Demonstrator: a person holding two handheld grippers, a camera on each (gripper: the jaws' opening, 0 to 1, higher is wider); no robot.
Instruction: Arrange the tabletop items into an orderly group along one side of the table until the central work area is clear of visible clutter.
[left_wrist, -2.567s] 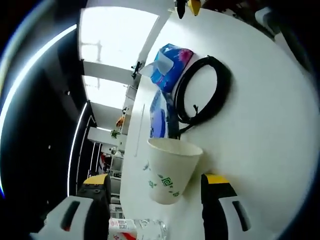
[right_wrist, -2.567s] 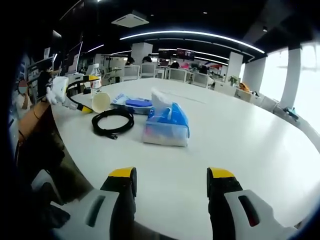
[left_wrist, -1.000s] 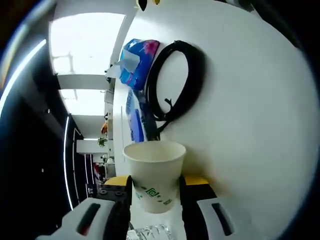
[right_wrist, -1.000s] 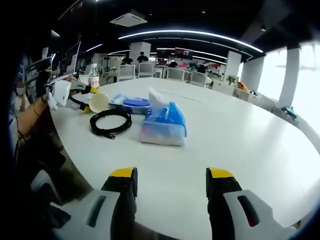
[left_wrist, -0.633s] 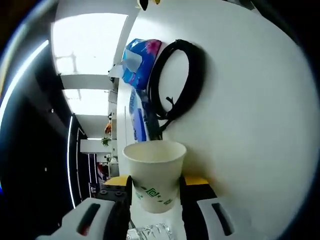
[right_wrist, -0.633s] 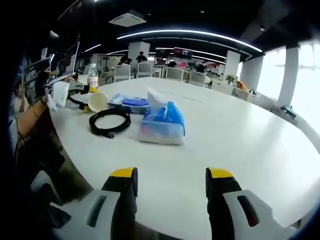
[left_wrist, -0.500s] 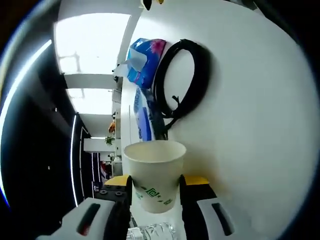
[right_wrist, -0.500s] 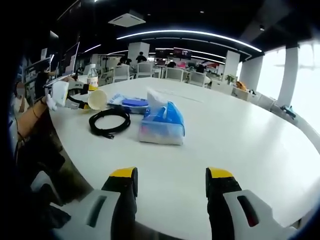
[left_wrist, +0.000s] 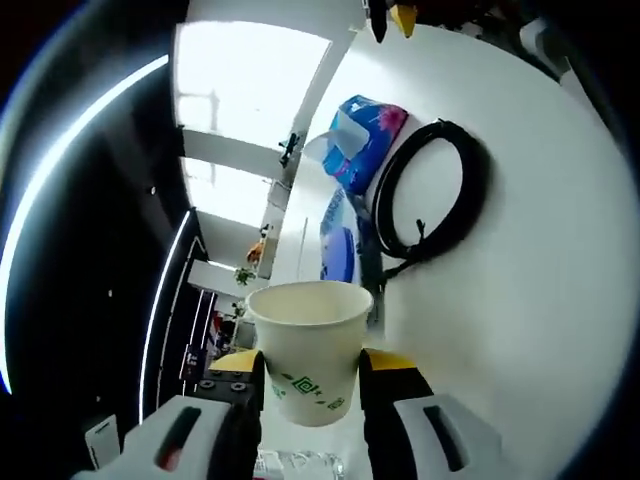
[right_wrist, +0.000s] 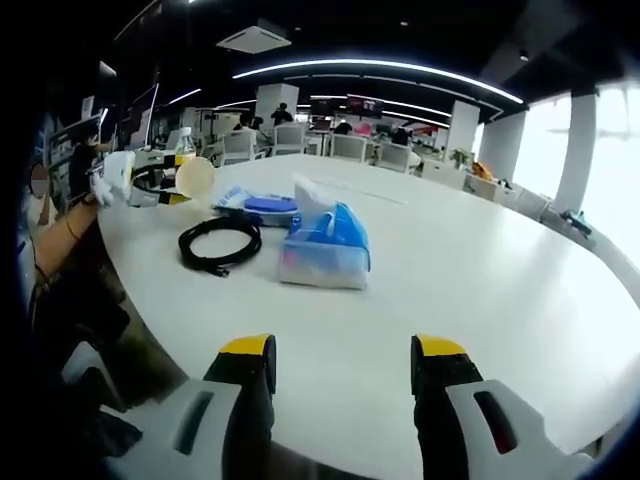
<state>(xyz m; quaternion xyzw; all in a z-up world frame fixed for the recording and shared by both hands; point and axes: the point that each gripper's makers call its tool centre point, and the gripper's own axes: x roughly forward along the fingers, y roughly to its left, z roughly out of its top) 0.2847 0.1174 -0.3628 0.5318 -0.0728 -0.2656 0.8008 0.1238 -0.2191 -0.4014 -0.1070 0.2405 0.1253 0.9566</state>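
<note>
A: What changed just now?

B: The left gripper (left_wrist: 310, 385), jaws clamped on the paper cup (left_wrist: 308, 345), has lifted it off the bench (right_wrist: 470, 270); a moment ago it sat lower, by the cable (right_wrist: 222, 240). So one item looks on its way to the side.

A: And the right gripper (right_wrist: 343, 362)?

B: Jaws wide, empty, hovering over bare bench.

A: Count?

B: One cup, one cable coil, one tissue pack (right_wrist: 325, 246), one blue flat item (right_wrist: 265, 205), one bottle (right_wrist: 185, 143).

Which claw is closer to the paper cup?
Left. The left claw grips the cup between its jaws. The right claw is far across the table, past the tissue pack.
</note>
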